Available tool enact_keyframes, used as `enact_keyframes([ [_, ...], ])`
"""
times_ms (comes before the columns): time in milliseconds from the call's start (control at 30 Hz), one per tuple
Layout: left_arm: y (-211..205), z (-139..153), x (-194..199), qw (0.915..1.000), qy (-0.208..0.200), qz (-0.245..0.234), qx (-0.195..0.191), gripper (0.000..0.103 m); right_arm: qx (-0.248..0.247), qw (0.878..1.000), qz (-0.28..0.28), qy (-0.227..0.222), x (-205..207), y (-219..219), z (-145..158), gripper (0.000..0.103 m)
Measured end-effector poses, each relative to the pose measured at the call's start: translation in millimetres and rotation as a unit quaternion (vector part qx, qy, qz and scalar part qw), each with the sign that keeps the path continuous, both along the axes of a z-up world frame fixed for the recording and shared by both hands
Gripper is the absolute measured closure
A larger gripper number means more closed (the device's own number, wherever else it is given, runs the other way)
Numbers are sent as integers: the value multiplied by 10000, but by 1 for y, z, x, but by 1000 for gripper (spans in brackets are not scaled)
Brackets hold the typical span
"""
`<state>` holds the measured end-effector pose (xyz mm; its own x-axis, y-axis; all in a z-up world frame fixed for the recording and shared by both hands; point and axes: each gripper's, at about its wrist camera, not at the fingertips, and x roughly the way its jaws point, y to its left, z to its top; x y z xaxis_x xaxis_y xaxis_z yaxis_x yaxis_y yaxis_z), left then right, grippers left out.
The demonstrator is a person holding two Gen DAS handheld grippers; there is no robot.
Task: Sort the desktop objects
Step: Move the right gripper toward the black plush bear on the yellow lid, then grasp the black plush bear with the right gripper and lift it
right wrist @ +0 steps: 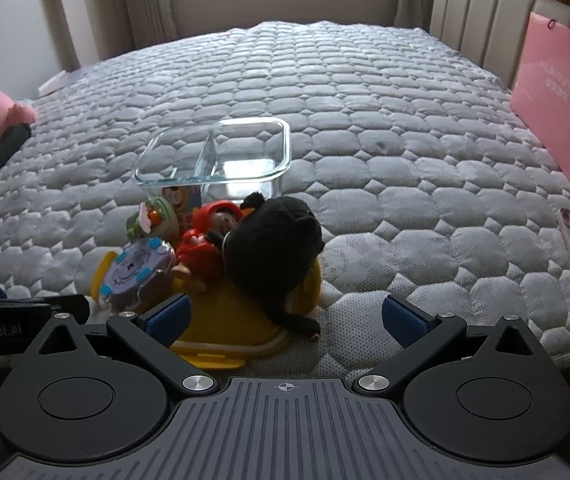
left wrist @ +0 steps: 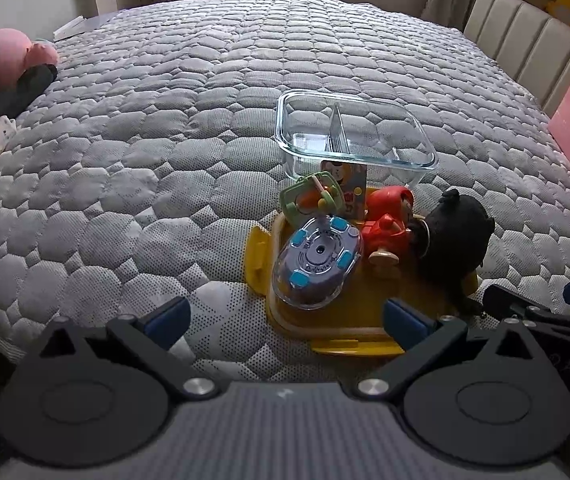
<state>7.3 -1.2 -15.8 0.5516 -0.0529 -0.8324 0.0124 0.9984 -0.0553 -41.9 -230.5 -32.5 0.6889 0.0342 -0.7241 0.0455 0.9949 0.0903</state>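
while both the left tool (left wrist: 285, 314) and right tool (right wrist: 285, 314) gape wide, toys crowd a yellow lid (left wrist: 405, 300).

Your toys (left wrist: 389, 232) sit piled on the lid (left wrist: 349, 320) on the bed (left wrist: 165, 140); divided container (left wrist: 355, 136) just behind, bag (right wrist: 557, 108) far right.
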Motion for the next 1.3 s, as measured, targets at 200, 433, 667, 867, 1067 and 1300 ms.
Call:
enact_keyframes([
  [200,0,-3,3,10000,24,-7,-6,0,43,9999,7,105,3,-1,-2,0],
  [433,1,-6,7,10000,74,-17,-27,0,58,9999,-21,142,6,-2,-4,0],
  [667,5,-13,12,9997,176,-41,-160,0,49,9999,50,88,9,-1,-6,0],
  [867,12,-31,24,9975,432,-85,-545,0,172,9998,-14,45,21,-9,-14,0],
  [1067,23,-48,39,9967,610,3,-543,0,395,9991,-142,-52,43,-25,-17,0],
  [1300,35,-62,56,9943,795,15,-706,0,344,9978,-564,-59,63,-44,-16,0],
])
